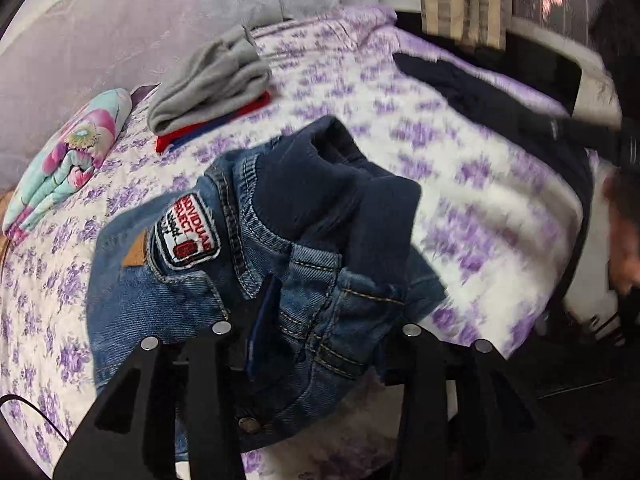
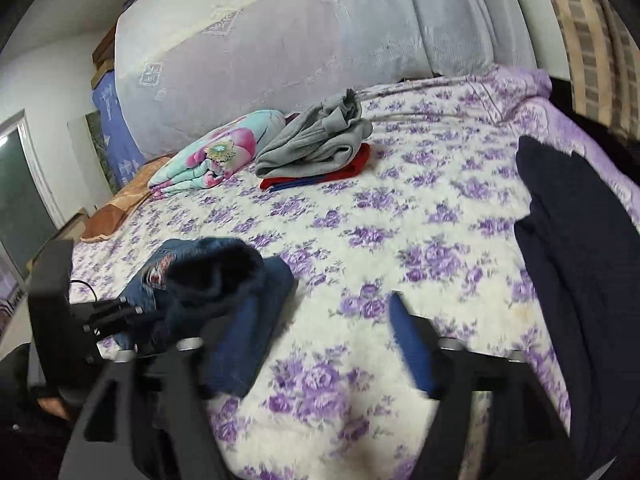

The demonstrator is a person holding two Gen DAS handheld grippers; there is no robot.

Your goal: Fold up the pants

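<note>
Small blue denim pants [image 1: 256, 264] with a dark knit waistband and a sewn patch hang bunched from my left gripper [image 1: 316, 320], which is shut on them above the purple-flowered bedspread [image 1: 480, 184]. Its left finger [image 1: 262, 312] shows; the right one is hidden in the cloth. In the right wrist view the same pants [image 2: 216, 280] hang at the lower left with the left gripper behind them. My right gripper [image 2: 332, 344] is open and empty over the bedspread [image 2: 400, 220], to the right of the pants.
A folded pile of grey pants [image 2: 316, 140] on red-and-blue clothes lies at the back of the bed, beside a folded floral blanket [image 2: 212, 156]. A dark navy garment [image 2: 576, 280] lies along the right edge. A large covered headboard [image 2: 300, 32] stands behind.
</note>
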